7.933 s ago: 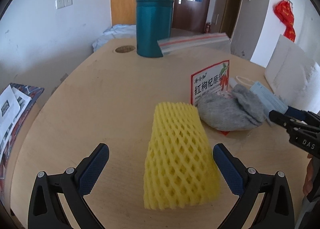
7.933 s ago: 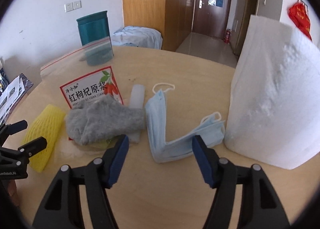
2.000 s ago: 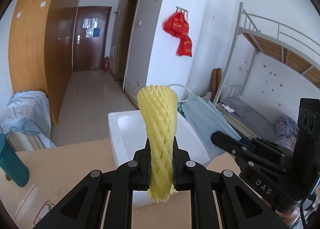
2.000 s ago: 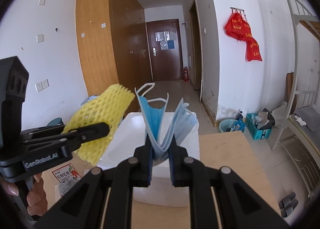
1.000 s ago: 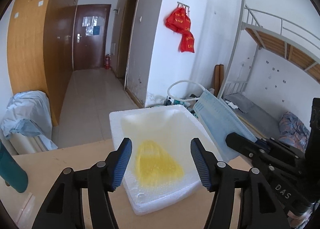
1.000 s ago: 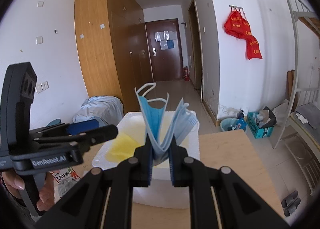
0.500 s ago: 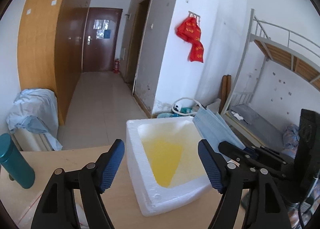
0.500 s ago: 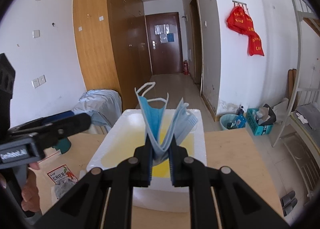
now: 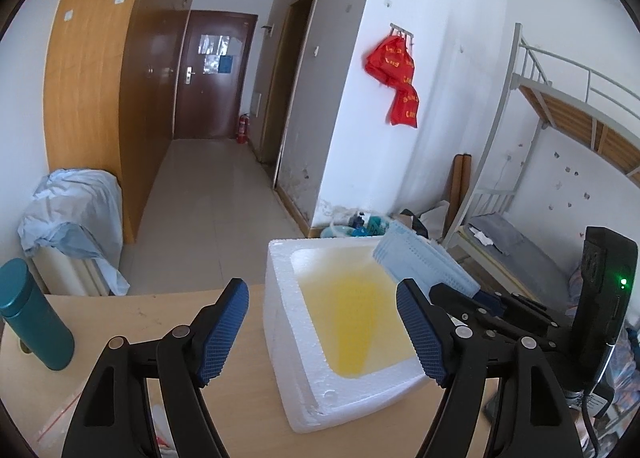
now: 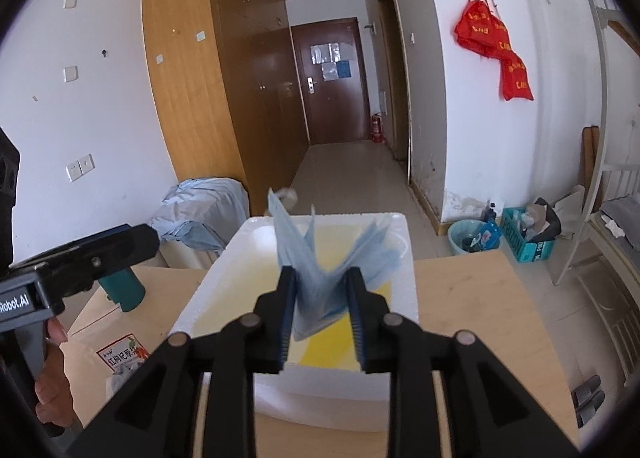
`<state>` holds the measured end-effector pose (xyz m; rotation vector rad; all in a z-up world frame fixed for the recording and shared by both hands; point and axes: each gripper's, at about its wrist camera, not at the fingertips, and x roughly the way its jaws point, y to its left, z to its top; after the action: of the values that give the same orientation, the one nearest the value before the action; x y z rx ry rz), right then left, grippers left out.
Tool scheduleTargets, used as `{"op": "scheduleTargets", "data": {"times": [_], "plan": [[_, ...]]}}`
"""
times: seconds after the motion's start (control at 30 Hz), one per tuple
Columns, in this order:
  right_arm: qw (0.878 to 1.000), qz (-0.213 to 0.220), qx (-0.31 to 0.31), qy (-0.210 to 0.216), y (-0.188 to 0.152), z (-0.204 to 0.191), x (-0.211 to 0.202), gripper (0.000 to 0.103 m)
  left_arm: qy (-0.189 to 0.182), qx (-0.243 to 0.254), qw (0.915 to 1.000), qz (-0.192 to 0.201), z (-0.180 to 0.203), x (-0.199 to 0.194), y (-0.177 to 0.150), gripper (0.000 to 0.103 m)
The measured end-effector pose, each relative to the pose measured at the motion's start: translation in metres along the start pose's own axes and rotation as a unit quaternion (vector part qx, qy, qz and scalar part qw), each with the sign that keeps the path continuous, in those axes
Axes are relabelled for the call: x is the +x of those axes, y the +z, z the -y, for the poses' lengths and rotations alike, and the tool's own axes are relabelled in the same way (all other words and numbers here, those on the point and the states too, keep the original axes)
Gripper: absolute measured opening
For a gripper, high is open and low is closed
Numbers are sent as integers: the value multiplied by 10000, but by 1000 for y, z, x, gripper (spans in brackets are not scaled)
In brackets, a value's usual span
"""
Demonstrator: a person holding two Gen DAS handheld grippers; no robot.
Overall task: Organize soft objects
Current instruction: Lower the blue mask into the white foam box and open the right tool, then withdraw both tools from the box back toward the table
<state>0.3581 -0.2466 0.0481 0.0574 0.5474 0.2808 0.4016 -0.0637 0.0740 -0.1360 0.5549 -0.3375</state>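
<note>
While right gripper [image 10: 320, 310] opens, pleated masks [image 10: 332, 258] slip (blurred); left gripper [image 9: 322, 328] spread

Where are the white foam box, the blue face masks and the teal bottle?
white foam box [image 9: 296, 370]: left wrist view, outer side wall.
blue face masks [image 10: 320, 278]: right wrist view, folded middle.
teal bottle [image 9: 34, 318]: left wrist view, body.

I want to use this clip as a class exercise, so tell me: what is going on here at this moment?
A person with a gripper in each hand is sorting soft items into a white foam box on a wooden table. The yellow foam net already lies inside. The left gripper is open and empty beside the box. The right gripper is over the box, its jaws opening, with the blue face masks between them, blurred as if slipping free.
</note>
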Motion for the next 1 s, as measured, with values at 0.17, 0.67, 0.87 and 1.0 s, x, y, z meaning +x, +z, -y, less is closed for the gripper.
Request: {"op": "scheduleTargets", "data": {"times": [0.17, 0.67, 0.87, 1.0], "plan": [[10000, 82, 8, -17, 2, 0, -3, 48, 2, -22, 10000, 2, -1, 1, -1, 77], [9997, 202, -137, -62, -1, -8, -17, 55, 6, -9, 10000, 68, 0, -5, -1, 77], [9997, 170, -127, -107, -6, -5, -30, 55, -36, -31, 10000, 13, 4, -16, -9, 77], [9997, 183, -130, -99, -9, -7, -43, 55, 12, -25, 9999, -103, 5, -24, -16, 77]]}}
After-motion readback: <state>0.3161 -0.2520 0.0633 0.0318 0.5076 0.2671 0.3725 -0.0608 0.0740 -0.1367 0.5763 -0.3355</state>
